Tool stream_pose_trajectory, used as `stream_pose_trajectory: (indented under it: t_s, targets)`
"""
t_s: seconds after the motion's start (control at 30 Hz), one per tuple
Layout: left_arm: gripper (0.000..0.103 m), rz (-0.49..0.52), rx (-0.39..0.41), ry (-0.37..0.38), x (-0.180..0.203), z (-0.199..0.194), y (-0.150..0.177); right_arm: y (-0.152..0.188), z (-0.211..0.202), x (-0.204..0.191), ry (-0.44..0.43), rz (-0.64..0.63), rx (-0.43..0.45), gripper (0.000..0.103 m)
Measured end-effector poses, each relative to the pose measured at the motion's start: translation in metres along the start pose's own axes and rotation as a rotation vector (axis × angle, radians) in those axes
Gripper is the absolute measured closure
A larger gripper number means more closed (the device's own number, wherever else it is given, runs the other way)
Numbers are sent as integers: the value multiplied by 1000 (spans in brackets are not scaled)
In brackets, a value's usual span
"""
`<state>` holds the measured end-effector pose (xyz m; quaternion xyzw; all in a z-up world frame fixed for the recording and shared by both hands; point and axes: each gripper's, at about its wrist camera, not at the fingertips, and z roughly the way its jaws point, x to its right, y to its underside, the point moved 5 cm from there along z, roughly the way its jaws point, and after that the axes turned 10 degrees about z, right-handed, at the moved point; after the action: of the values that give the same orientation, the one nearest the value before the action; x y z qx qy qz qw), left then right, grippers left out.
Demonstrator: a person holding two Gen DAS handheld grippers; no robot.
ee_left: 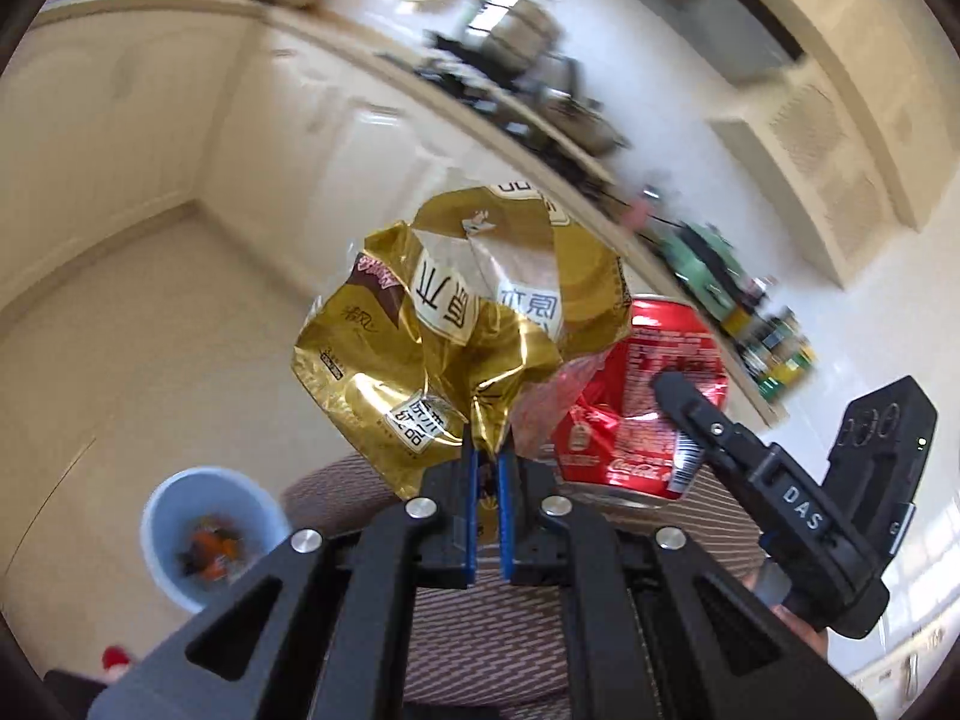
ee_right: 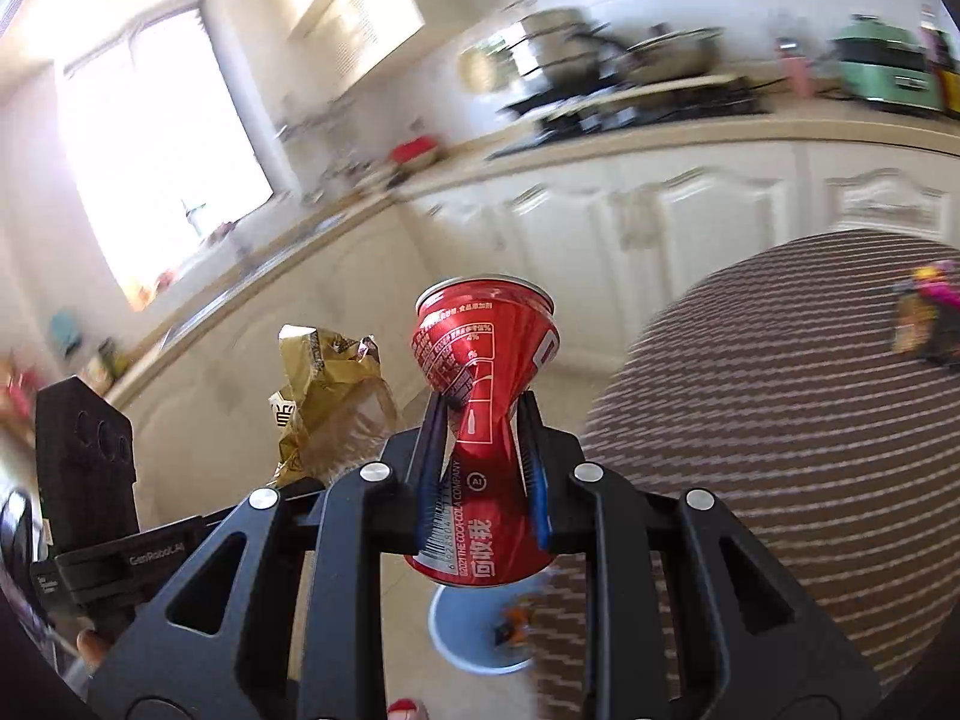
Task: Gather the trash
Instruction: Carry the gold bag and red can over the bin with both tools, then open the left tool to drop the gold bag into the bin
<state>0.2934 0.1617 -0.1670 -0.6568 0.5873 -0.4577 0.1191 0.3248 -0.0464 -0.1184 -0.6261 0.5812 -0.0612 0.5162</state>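
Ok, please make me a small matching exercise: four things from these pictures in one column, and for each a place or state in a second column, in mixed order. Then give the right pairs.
Things
1. gold wrapper
2. red can
3. blue bin
4. striped tablecloth

Places or states
A. covers the round table
B. crushed at the waist, between the right gripper fingers
C. on the floor, some trash inside
D. crumpled, pinched by the left gripper

Pairs: 1-D, 2-B, 3-C, 4-A
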Motion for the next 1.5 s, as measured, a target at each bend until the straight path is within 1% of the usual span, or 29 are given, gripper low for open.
stream_pose_trajectory:
  t_s: [0.1,0.17,0.3,0.4,0.47,0.5,0.6,0.7,0.83,0.9,1.03,1.1,1.17,1.2,1.27,1.33,1.5]
  targets:
    - [98,-70,-10,-64,-50,-12,14,29,37,-31,-25,-43,-76,79]
    - [98,-98,-26,-114,-79,-15,23,53,66,-48,-32,-69,-139,79]
    - [98,-151,-85,-178,-127,-5,47,93,112,-61,-15,-109,-236,79]
    - [98,-196,-157,-193,-155,17,65,123,145,-58,19,-123,-306,79]
    - [97,-205,-225,-251,-174,36,80,142,167,-51,53,-138,-349,79]
    - [97,-207,-249,-258,-180,45,86,148,175,-48,66,-143,-364,79]
    - [97,-223,-312,-266,-198,72,101,172,206,-31,109,-143,-428,79]
    - [97,-229,-382,-266,-218,100,118,191,227,-15,139,-128,-470,79]
    - [96,-236,-454,-270,-233,133,134,213,250,4,178,-105,-520,79]
    - [92,-236,-494,-272,-241,151,144,219,263,14,196,-94,-542,79]
    - [89,-253,-548,-246,-253,177,158,233,276,29,225,-76,-569,79]
    - [86,-274,-564,-229,-258,186,163,236,284,37,236,-66,-579,79]
    - [78,-290,-587,-216,-262,193,171,236,294,44,254,-56,-588,79]
    - [76,-297,-603,-214,-263,197,174,237,297,47,258,-48,-591,79]
    - [73,-308,-602,-232,-265,202,174,237,301,52,266,-45,-594,79]
    - [71,-316,-601,-232,-265,203,175,241,305,55,273,-42,-600,79]
    - [70,-337,-618,-244,-269,206,179,249,314,52,276,-39,-613,79]
